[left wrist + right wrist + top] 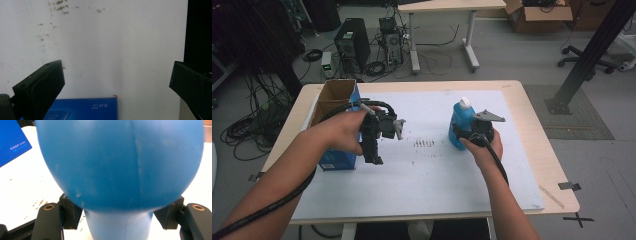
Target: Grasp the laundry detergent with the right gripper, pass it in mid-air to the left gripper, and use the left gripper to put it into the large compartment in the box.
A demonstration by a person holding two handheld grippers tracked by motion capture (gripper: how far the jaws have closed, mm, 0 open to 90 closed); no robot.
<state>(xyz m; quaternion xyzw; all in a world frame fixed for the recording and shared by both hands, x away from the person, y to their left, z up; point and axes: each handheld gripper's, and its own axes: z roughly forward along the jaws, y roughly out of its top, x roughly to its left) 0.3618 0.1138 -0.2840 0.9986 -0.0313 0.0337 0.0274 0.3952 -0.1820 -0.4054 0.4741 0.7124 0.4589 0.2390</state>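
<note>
My right claw (466, 134) is clamped on the narrow waist of the blue plastic bottle with a white cap (460, 121), which stands upright right of centre on the white-covered surface (432, 190); the right forearm reaches forward from the near edge. My left claw (374, 159) points down, jaws wide apart and holding nothing, just beside the open blue cardboard box (334, 159) at the left edge. Open sheet lies between both claws and along the near edge.
</note>
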